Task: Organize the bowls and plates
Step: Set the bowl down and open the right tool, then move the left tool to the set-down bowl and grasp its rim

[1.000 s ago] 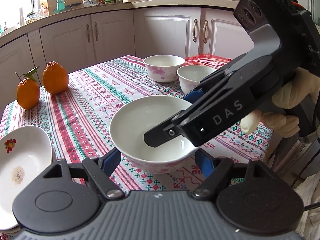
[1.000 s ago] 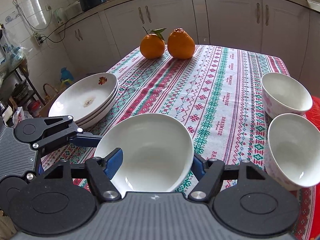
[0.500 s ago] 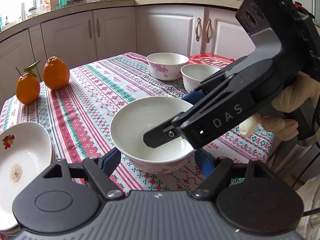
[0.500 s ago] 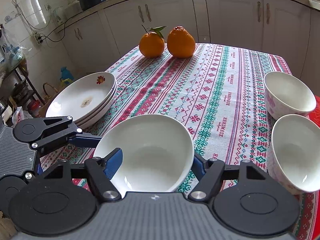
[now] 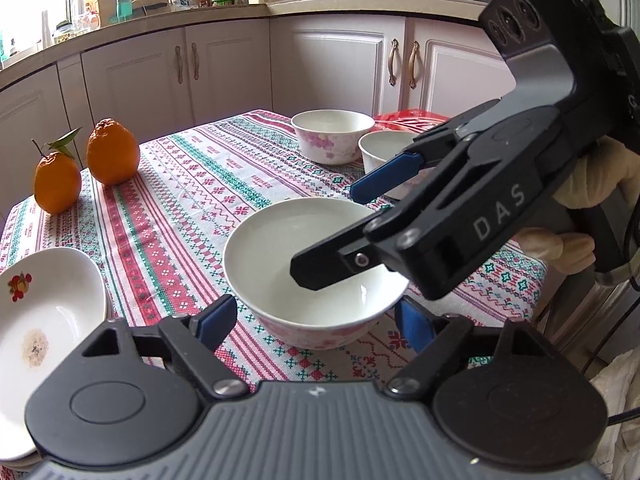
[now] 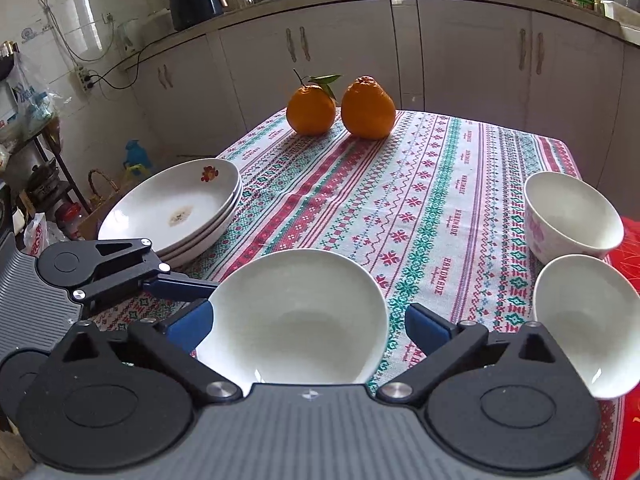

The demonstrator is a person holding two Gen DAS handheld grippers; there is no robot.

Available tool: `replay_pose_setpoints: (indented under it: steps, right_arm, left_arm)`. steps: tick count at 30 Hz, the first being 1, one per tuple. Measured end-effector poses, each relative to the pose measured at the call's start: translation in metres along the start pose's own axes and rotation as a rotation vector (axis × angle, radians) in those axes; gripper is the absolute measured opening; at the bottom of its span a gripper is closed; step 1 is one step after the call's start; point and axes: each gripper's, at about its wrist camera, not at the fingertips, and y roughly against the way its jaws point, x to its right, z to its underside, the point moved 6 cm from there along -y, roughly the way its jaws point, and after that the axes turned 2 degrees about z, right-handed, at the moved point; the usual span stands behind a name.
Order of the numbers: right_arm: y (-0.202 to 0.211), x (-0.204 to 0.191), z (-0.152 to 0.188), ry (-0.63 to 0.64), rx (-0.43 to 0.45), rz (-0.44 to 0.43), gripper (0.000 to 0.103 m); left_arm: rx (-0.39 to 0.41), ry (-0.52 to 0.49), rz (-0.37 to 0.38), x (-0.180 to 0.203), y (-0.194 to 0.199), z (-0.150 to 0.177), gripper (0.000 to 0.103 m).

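Note:
A white bowl (image 5: 316,272) with pink flowers stands on the patterned tablecloth (image 5: 192,200). My left gripper (image 5: 316,316) straddles its near side. Its jaws are opening and its blue pads (image 5: 218,318) stand just off the bowl's wall. My right gripper (image 5: 324,232) comes in from the right, held by a gloved hand (image 5: 592,184). Its jaws are opening wide, one finger over the bowl's inside and the other outside the far rim. In the right wrist view the same bowl (image 6: 296,316) lies between the spread pads (image 6: 428,328) of the right gripper (image 6: 308,320).
Two more bowls (image 6: 572,216) (image 6: 588,320) stand at the table's right side beside a red object (image 6: 628,248). A stack of plates (image 6: 172,208) sits at the left edge. Two oranges (image 6: 311,110) (image 6: 368,108) lie at the far end. Kitchen cabinets surround the table.
The right gripper's jaws, which pinched the bowl's wall, have sprung wide apart and let it go. The left gripper's pads have widened slightly. The bowl has stayed in place.

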Motion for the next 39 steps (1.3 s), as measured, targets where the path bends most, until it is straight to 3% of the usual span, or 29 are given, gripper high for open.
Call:
replay_pose_setpoints:
  steps: [10,14,20,32,39]
  right_arm:
    - [0.027,0.004,0.008,0.087,0.044,0.094,0.103]
    - [0.039,0.014,0.015,0.063,0.041,0.147,0.103]
    - [0.055,0.036,0.027,-0.022,0.044,0.157,0.103]
    - [0.074,0.088,0.053,-0.039,0.031,0.369,0.103]
    - [0.077,0.105,0.062,0.005,0.029,0.432,0.103]
  left_arm:
    - [0.004,-0.01,-0.013,0.005,0.01,-0.003,0.089]
    - [0.006,-0.02,-0.015,0.008,0.015,-0.005,0.089]
    - [0.01,-0.029,-0.016,0.014,0.018,-0.011,0.09]
    - [0.016,-0.09,0.0,0.029,0.005,-0.051,0.09]
    - [0.009,-0.119,0.036,0.044,-0.022,-0.078,0.091]
